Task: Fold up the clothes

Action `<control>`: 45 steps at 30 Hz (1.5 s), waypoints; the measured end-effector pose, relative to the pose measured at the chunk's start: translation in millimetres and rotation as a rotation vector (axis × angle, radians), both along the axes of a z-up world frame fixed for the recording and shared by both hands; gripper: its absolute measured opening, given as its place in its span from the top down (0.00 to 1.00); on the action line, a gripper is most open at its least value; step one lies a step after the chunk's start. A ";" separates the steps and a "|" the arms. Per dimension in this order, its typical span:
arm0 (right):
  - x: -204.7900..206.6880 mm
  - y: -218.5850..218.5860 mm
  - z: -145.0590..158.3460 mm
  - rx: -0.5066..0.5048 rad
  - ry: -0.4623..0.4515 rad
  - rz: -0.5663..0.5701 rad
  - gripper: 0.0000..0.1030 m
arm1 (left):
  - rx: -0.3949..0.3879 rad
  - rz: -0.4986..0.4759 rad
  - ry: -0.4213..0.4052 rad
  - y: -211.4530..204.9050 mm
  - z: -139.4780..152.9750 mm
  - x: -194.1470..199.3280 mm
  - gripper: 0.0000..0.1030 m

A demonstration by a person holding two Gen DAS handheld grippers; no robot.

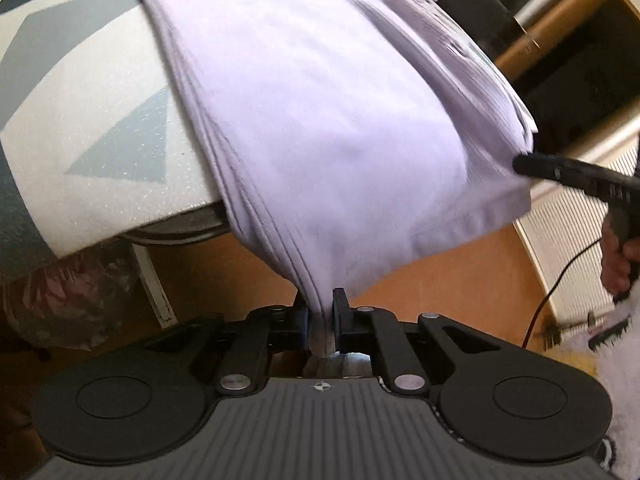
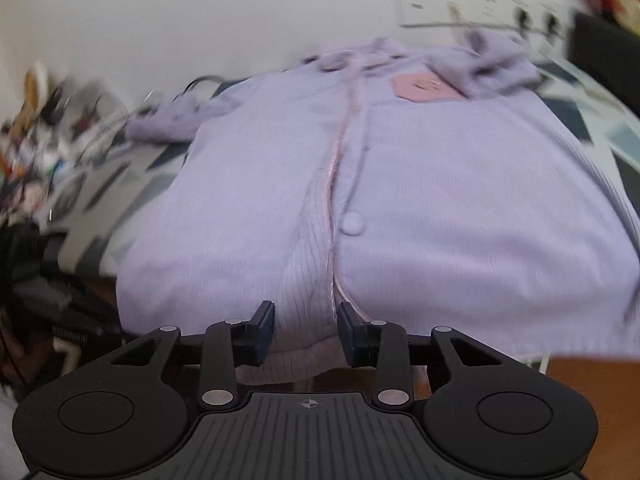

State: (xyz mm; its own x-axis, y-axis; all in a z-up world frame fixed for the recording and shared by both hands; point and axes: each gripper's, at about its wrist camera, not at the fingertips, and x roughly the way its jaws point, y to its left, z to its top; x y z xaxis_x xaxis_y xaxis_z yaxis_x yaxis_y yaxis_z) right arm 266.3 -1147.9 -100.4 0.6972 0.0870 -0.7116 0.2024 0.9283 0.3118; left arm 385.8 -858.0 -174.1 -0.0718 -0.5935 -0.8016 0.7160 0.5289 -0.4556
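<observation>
left gripper (image 1: pixel 322 318): black two-finger tool at bottom of left wrist view, jaws pinched tight on the bunched lower corner of the garment, several folded layers squeezed between the pads
right gripper (image 2: pixel 306 330): black two-finger tool at bottom of right wrist view, jaws part way apart, the ribbed hem at the front opening sits between the fingers; pads on the cloth or not, cannot tell; also seen from the left wrist view as a black finger touching the garment's right edge
hand (image 1: pixel 620 256): person's hand on the right gripper's handle, right edge of left wrist view, blurred
garment: pale lilac ribbed knit cardigan (image 2: pixel 440 184), lies front-up on the table, hem hangs over the near edge, pink piping down the placket
button: round lilac fabric-covered button (image 2: pixel 353 224), just right of the placket, low on the front
patch: pink patch (image 2: pixel 424 86) on the chest, far end, right of the placket
sleeves: bunched at the far end, one at each side of the collar, blurred
table: surface with white and grey geometric-pattern cover (image 1: pixel 80 120), under the garment
floor: orange-brown wooden floor (image 1: pixel 440 292), below the hanging hem
power strip: white multi-socket strip (image 2: pixel 480 8) on the wall behind the table
clutter: blurred heap of cables and small items (image 2: pixel 48 140), far left of the table
</observation>
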 end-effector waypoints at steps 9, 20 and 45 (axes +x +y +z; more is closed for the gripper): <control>-15.3 -42.8 -24.3 0.072 0.009 -0.218 0.69 | 0.004 -0.009 0.013 4.7 13.1 -6.5 0.89; -1.9 -79.9 -94.7 0.417 0.090 -0.315 0.71 | 0.028 0.003 0.019 4.5 13.0 -2.2 0.89; -10.7 -112.5 -71.9 0.580 -0.137 -0.374 0.59 | 0.034 0.029 0.017 8.9 11.7 -0.9 0.88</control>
State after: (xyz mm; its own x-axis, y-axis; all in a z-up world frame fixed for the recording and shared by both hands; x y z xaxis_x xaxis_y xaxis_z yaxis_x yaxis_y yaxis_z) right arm 255.6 -1260.5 -172.3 0.8344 0.1627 -0.5266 0.3993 0.4802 0.7810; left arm 385.0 -849.0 -162.5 -0.0682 -0.5681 -0.8202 0.6926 0.5647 -0.4488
